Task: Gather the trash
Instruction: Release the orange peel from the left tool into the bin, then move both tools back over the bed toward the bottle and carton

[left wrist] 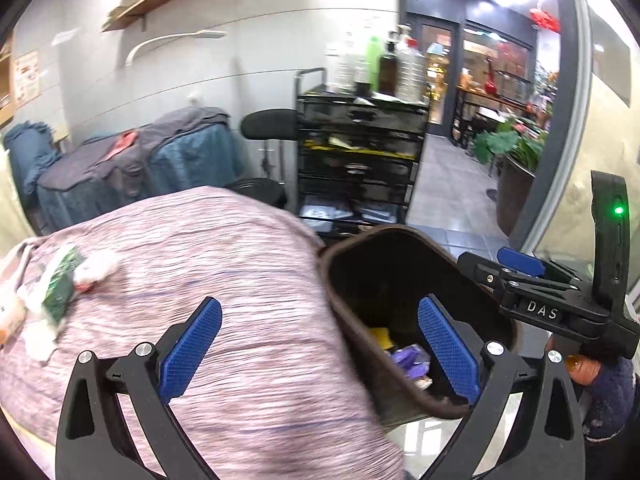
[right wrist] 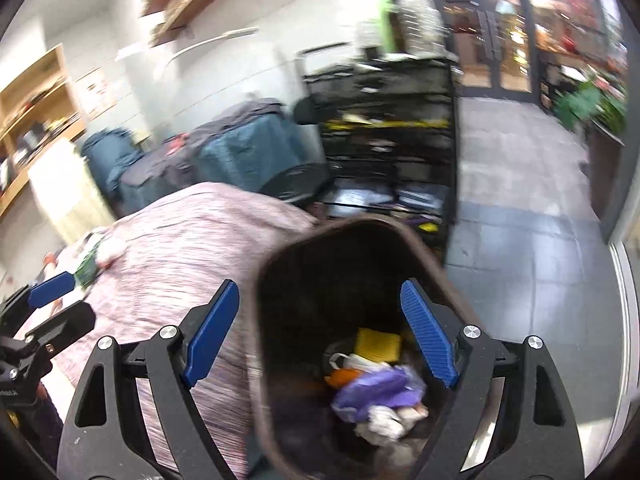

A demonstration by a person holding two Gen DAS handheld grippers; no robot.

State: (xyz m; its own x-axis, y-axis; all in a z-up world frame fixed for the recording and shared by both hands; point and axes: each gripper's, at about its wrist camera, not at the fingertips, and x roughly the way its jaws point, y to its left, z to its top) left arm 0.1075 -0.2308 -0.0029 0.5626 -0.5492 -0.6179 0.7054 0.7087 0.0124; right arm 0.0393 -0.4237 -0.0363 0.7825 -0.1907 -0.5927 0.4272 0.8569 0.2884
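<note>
Pink striped cover (left wrist: 240, 280), brown bin (right wrist: 360, 248) of trash beside it, left gripper (left wrist: 320, 352) and right gripper (right wrist: 320, 332) both spread wide, empty.

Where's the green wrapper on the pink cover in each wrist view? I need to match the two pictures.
Left wrist: green wrapper at far left, on the pink cover.
Right wrist: left of centre, blurred, just past the left gripper's blue pad.
Shared landmark: brown trash bin beside the cover.

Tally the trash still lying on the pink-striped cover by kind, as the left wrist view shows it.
Green wrapper: 1
White crumpled tissue wads: 2, one right of the wrapper, one nearer the camera
White and orange package at the frame edge: 1
Total: 4
</note>
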